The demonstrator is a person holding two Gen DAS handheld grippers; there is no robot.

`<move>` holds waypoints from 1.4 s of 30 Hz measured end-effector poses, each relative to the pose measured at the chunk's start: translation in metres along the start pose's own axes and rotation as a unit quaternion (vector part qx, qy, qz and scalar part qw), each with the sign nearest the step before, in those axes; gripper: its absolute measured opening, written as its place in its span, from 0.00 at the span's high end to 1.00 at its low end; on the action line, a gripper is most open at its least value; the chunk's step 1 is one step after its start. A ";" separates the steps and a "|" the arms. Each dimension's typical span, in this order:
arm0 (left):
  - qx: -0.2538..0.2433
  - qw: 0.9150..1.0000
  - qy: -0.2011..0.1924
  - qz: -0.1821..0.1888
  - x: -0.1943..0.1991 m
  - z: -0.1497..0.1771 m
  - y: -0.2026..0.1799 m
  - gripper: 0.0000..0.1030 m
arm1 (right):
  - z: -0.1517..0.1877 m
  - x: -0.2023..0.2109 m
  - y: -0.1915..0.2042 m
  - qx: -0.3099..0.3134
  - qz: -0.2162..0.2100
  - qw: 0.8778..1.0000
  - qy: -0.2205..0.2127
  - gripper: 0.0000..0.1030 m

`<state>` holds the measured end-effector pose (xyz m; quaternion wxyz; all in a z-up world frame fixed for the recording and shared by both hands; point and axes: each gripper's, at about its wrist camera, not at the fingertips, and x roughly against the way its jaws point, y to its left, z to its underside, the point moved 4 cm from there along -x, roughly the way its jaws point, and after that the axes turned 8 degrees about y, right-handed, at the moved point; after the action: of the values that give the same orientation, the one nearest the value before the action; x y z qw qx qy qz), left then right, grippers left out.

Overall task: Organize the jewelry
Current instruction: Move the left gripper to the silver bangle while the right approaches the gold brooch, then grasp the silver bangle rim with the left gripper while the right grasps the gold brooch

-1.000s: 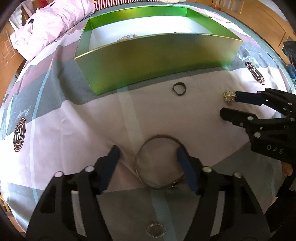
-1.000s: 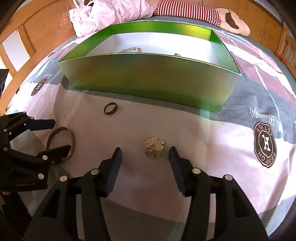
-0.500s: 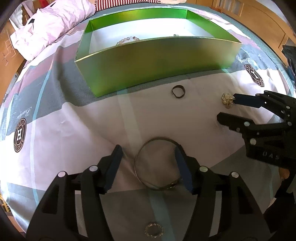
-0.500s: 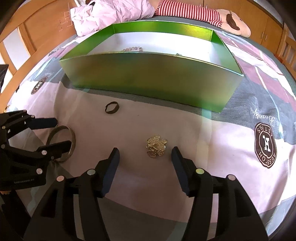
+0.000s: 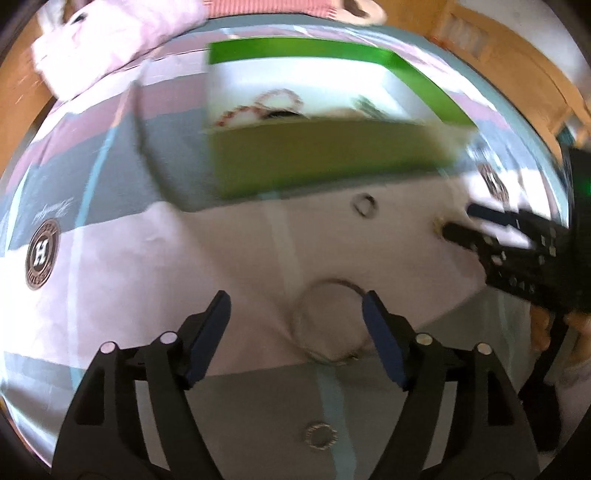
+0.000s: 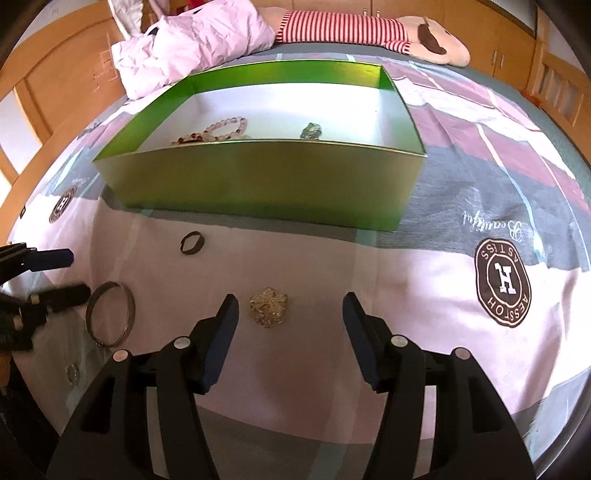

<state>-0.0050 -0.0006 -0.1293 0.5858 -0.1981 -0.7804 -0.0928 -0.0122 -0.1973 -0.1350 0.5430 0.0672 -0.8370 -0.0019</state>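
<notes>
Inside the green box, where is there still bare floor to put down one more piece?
In the box, the floor's far half and right side, up to the back wall, look bare. The near left is crowded by the bead bracelets; a small greenish piece lies near the front wall, right of middle.

1 box (image 6: 266, 188), 1 bangle (image 6: 110, 319), 2 rings (image 6: 192, 242) (image 5: 321, 436), 1 brooch (image 6: 268, 306) (2 bracelets (image 6: 225, 127) inside).

A patchwork bedspread (image 6: 461, 177) with round H emblems (image 6: 503, 282) is seen spread flat; a crumpled pink quilt (image 6: 192, 44) and a striped plush toy (image 6: 369, 31) are piled at its far edge, wooden cabinets (image 6: 517, 44) behind.
</notes>
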 end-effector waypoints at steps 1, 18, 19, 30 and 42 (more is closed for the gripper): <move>-0.012 1.000 0.003 -0.004 -0.003 0.000 -0.005 0.23 | 0.001 0.000 0.000 0.002 0.000 1.000 0.001 0.43; -0.028 0.999 0.013 -0.038 -0.026 0.003 -0.017 0.42 | 0.007 -0.012 0.000 -0.002 -0.014 0.999 0.045 0.33; -0.027 0.999 0.012 -0.039 -0.025 0.002 -0.017 0.42 | 0.008 -0.012 0.001 0.003 -0.009 0.999 0.042 0.33; -0.023 0.999 0.006 -0.043 -0.025 0.000 -0.016 0.42 | 0.003 -0.015 0.015 0.046 0.018 0.999 0.010 0.63; -0.025 0.998 0.000 -0.049 -0.024 0.001 -0.018 0.42 | 0.002 -0.012 0.022 0.063 0.014 0.998 0.004 0.80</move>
<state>-0.0074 -0.0213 -0.1503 0.5755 -0.1745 -0.7864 -0.1409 -0.0113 -0.1745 -0.1448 0.5410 0.0897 -0.8342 0.0584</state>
